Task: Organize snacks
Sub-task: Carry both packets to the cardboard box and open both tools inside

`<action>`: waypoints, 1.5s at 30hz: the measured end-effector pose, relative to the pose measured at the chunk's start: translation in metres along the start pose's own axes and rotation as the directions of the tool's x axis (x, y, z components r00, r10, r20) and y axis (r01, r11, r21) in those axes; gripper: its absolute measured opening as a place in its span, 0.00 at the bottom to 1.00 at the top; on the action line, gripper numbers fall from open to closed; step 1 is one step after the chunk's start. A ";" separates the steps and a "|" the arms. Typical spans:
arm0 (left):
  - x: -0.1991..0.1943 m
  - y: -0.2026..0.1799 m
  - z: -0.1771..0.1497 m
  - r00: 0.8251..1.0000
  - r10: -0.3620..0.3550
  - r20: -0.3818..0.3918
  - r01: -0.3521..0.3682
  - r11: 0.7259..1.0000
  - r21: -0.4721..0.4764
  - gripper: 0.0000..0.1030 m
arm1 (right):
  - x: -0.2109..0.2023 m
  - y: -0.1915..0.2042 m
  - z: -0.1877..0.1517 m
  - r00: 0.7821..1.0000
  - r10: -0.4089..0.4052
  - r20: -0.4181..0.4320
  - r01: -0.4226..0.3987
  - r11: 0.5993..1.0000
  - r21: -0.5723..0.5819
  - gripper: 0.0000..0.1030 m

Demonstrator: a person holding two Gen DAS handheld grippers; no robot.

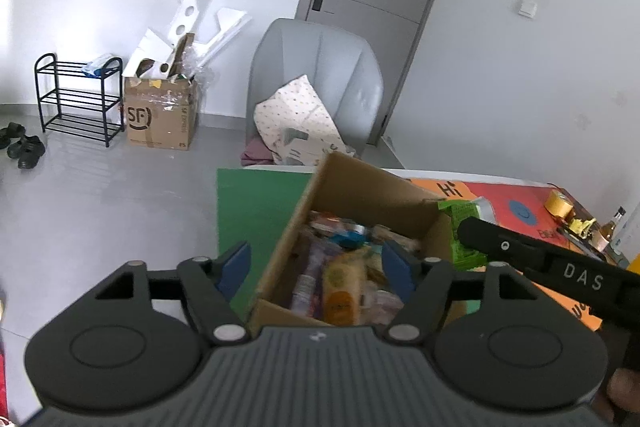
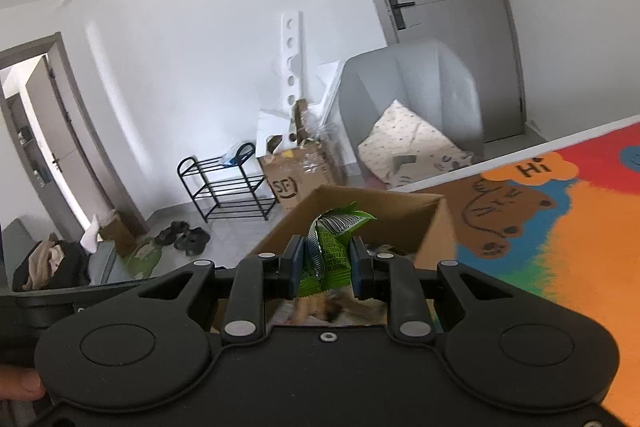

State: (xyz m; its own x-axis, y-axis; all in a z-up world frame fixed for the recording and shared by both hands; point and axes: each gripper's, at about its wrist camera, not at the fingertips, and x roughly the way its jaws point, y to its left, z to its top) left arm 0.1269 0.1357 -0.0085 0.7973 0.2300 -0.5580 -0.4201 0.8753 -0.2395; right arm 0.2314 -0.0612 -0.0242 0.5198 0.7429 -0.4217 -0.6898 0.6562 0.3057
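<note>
An open cardboard box (image 1: pixel 372 187) full of mixed snack packets (image 1: pixel 340 291) stands on the table. My left gripper (image 1: pixel 316 269) hangs open over its near left corner. The left blue pad is outside the box's left wall, the right one above the snacks, and neither presses on anything. My right gripper (image 2: pixel 326 269) is shut on a green snack packet (image 2: pixel 332 247), held just over the box (image 2: pixel 360 203). In the left wrist view that gripper (image 1: pixel 468 233) reaches in from the right, with the green packet (image 1: pixel 460 215) at the box's right wall.
A green mat (image 1: pixel 256 203) lies under the box, a colourful cartoon mat (image 2: pixel 560 227) to its right. A tape roll (image 1: pixel 560 203) and a bottle (image 1: pixel 612 227) stand at the table's far right. Behind are a grey chair (image 1: pixel 320 67) with a pillow, a floor carton (image 1: pixel 160 119) and a shoe rack (image 1: pixel 80 95).
</note>
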 end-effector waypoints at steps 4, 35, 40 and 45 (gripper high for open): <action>-0.002 0.015 0.002 1.000 0.012 0.003 -0.012 1.000 -0.015 0.72 | 0.008 0.009 -0.001 1.000 0.010 0.000 -0.010 1.000 0.001 0.22; 0.040 0.052 0.002 0.999 -0.002 -0.034 -0.002 0.996 -0.091 0.82 | 0.047 0.002 0.006 0.994 -0.102 -0.037 0.102 0.995 0.020 0.64; 0.035 0.038 0.000 0.999 -0.010 -0.038 0.007 0.997 -0.071 0.87 | 0.028 -0.007 0.001 0.992 -0.125 -0.031 0.126 0.992 0.032 0.74; 0.026 0.023 -0.005 1.000 0.001 -0.030 -0.003 0.999 -0.042 0.88 | 0.007 -0.014 -0.002 0.990 -0.142 -0.013 0.142 0.989 0.043 0.84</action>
State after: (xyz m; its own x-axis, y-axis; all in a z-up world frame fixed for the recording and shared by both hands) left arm 0.1355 0.1598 -0.0323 0.7835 0.2185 -0.5817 -0.4402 0.8559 -0.2714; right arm 0.2436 -0.0652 -0.0326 0.6056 0.6407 -0.4720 -0.5869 0.7602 0.2788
